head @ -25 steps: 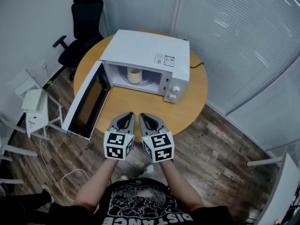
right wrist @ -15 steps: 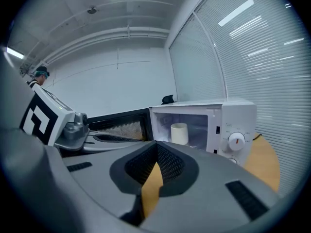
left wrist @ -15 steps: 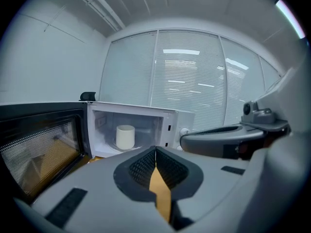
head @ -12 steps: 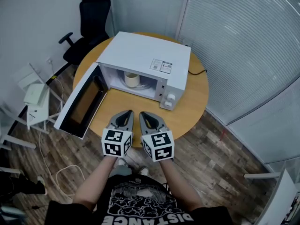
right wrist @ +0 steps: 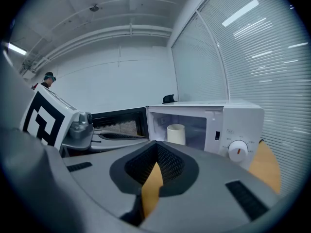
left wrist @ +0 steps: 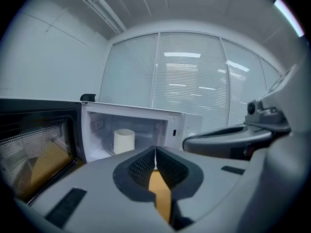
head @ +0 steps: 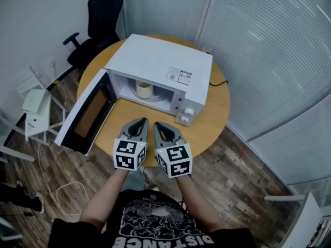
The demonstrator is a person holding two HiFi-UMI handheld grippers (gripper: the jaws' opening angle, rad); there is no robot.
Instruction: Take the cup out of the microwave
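Note:
A white microwave (head: pixel 165 66) stands on a round wooden table (head: pixel 209 120), its door (head: pixel 85 112) swung wide to the left. Inside, on the turntable, stands a cream cup (head: pixel 144 89), also seen upright in the left gripper view (left wrist: pixel 124 141) and the right gripper view (right wrist: pixel 176 134). My left gripper (head: pixel 138 124) and right gripper (head: pixel 159 127) hover side by side over the table's near edge, well short of the cup. Both point at the open cavity. Each has its jaws shut with nothing between them.
A black office chair (head: pixel 101 19) stands behind the table at the far left. White folding furniture (head: pixel 33 110) and a loose cable (head: pixel 57 190) lie on the wood floor at the left. Glass walls with blinds (head: pixel 269 50) close the right side.
The microwave and table have come a little closer in the head view as both grippers moved level toward the open door. Both stay shut.

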